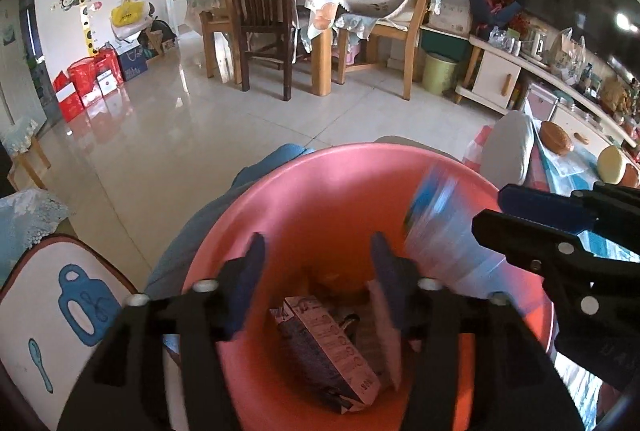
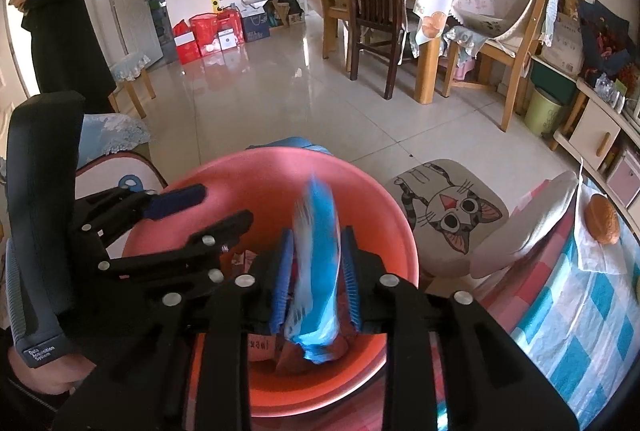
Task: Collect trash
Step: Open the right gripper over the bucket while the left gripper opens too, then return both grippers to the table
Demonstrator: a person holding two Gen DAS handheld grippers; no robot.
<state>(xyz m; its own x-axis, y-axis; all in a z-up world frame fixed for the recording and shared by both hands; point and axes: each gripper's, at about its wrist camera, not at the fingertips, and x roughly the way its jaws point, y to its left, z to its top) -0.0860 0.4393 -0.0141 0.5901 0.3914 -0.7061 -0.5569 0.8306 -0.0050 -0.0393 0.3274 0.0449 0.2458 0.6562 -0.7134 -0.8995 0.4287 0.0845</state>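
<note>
A pink plastic basin [image 1: 320,183] sits below both grippers and also shows in the right wrist view [image 2: 248,175]. It holds trash: a dark carton [image 1: 324,351] and a white wrapper [image 1: 386,335]. My left gripper [image 1: 318,279] is open and empty over the basin. My right gripper [image 2: 316,271] is shut on a blue and white wrapper [image 2: 316,271], blurred by motion, held over the basin. The wrapper [image 1: 436,227] and my right gripper [image 1: 494,207] show at the right in the left wrist view. My left gripper [image 2: 224,207] shows at the left in the right wrist view.
A table with a blue checked cloth [image 2: 568,327] lies to the right, with a bread roll [image 2: 602,219] on a napkin. A stool with a cat cushion [image 2: 448,207] stands beside the basin. Chairs and a dining table [image 2: 428,11] stand behind. A person [image 2: 60,27] stands at far left.
</note>
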